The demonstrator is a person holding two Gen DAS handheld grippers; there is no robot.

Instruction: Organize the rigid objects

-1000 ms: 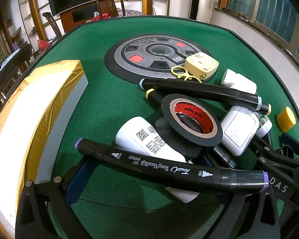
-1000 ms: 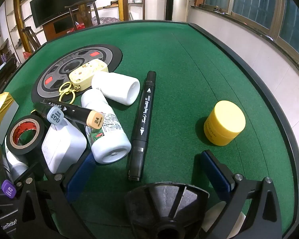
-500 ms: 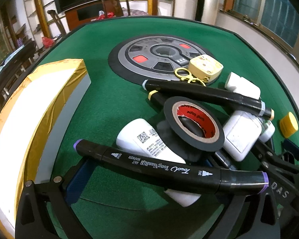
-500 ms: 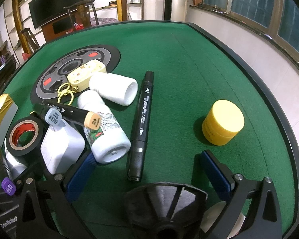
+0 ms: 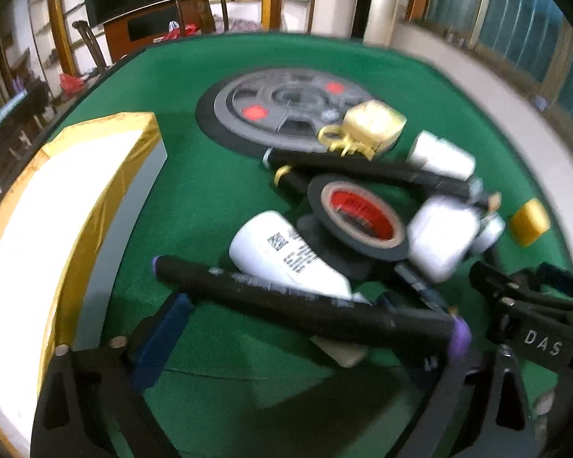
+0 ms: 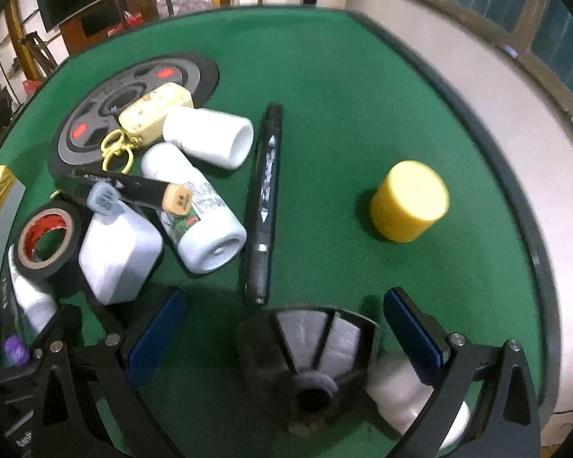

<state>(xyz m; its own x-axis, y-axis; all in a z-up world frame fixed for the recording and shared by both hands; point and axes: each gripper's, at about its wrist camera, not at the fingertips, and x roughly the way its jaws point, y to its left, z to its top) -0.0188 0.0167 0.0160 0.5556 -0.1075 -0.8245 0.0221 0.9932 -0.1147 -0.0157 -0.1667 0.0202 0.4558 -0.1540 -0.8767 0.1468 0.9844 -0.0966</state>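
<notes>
On the green felt table point(image 5: 210, 198) lies a pile of rigid items. A black marker with purple ends point(image 5: 305, 305) lies across the front of my left gripper point(image 5: 298, 347), whose jaws are closing but stand wide; the pads do not press on it. Behind it are a white bottle point(image 5: 282, 255), a black tape roll point(image 5: 359, 217) and a white adapter point(image 5: 439, 240). My right gripper point(image 6: 286, 336) is open, with a black spoked disc point(image 6: 305, 355) low between its fingers. Ahead of it lie another black marker point(image 6: 265, 198) and a yellow jar point(image 6: 408, 202).
A gold-edged white box point(image 5: 57, 229) stands at the left. The table's round grey centre disc point(image 5: 279, 110) lies behind the pile, with a cream key fob point(image 6: 156, 110) on its edge. A white object point(image 6: 401, 393) sits by the right gripper. The table rim point(image 6: 515, 191) curves along the right.
Both views have tipped slightly and the left one is blurred. The left gripper's fingers have come in a little around the purple-ended marker. The objects keep their places.
</notes>
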